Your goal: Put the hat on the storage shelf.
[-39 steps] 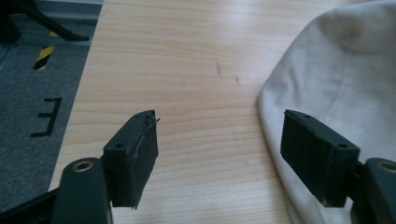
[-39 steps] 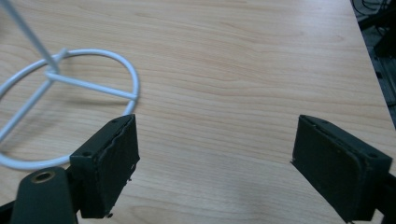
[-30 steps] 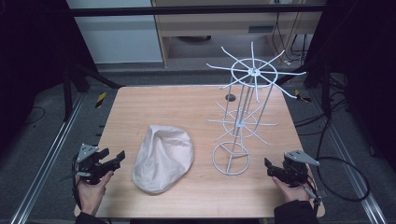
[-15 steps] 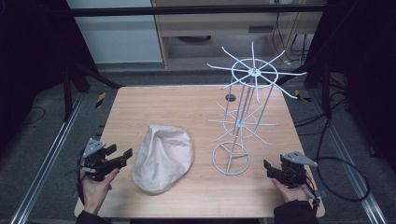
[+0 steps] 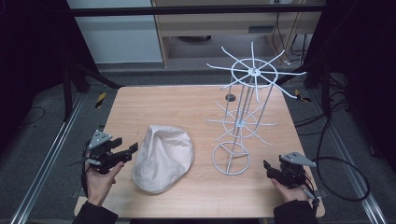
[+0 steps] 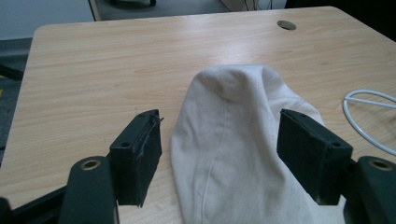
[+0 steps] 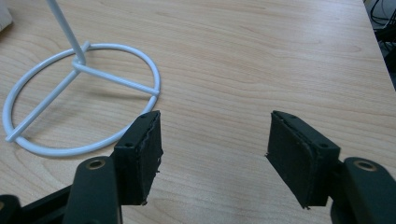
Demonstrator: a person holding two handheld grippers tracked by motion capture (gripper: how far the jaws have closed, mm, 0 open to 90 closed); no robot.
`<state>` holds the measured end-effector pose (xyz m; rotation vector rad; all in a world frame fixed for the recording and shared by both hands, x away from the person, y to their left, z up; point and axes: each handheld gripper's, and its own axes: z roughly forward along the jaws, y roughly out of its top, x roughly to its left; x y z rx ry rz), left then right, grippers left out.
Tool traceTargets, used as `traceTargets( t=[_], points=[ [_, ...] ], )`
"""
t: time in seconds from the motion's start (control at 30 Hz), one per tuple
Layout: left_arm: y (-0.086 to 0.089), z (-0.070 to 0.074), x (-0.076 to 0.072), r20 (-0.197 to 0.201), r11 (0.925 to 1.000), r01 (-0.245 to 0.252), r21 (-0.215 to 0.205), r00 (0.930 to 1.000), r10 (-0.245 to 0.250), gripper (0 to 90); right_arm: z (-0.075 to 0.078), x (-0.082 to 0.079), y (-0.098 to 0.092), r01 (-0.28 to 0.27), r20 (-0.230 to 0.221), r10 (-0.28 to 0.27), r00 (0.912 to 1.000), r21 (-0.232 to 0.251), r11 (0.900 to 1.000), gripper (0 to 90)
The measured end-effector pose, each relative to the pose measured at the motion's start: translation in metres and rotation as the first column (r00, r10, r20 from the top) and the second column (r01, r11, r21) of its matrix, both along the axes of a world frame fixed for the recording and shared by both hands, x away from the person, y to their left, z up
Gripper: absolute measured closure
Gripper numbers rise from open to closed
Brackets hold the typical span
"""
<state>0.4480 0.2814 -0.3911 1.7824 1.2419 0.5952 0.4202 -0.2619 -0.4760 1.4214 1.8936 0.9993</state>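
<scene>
on the tabletop [image 5: 154,109] lies one cream cloth cap [image 5: 163,157], just left of one white wire rack [image 5: 240,116]. left gripper [image 5: 127,152] is at the cap's edge, jaws spread wide and empty; right gripper [image 5: 268,169] waits apart, jaws also spread. limp cloth may slide or bunch when pinched, and a careless swing could tip the light rack.

A light wooden table [image 5: 187,107] sits in the middle, with a round cable hole [image 5: 230,98] near its far edge. On it lies a cream fabric cap [image 5: 163,156], crown up. Just to its right, not touching, stands a white wire display rack [image 5: 240,123], its ring base [image 7: 70,107] flat on the wood, with two tiers of spokes above. Off the table's left corner, a yellow-and-black striped piece [image 5: 100,99] lies on the floor.
</scene>
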Motion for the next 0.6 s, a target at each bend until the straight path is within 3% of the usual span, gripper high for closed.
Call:
traceTargets(
  t=[0.23, 0.4, 0.6],
  points=[
    [-0.012, 0.001, 0.008, -0.023, 0.9996, 0.021, 0.019, 0.9995, -0.020, 30.5, 0.000, 0.001, -0.001, -0.007, -0.001, 0.007, 1.0000, 0.007, 1.000, 36.4],
    [-0.021, 0.000, 0.013, -0.044, 0.9976, 0.034, 0.060, 0.9985, -0.031, 31.7, 0.000, 0.001, 0.000, -0.007, -0.008, 0.007, 0.9999, 0.009, 1.000, 35.6],
    [-0.025, -0.003, 0.018, -0.063, 0.9973, 0.037, 0.063, 0.9974, -0.033, 32.4, -0.001, 0.001, 0.000, -0.008, -0.014, 0.008, 0.9999, 0.002, 1.000, 35.6]
  ],
)
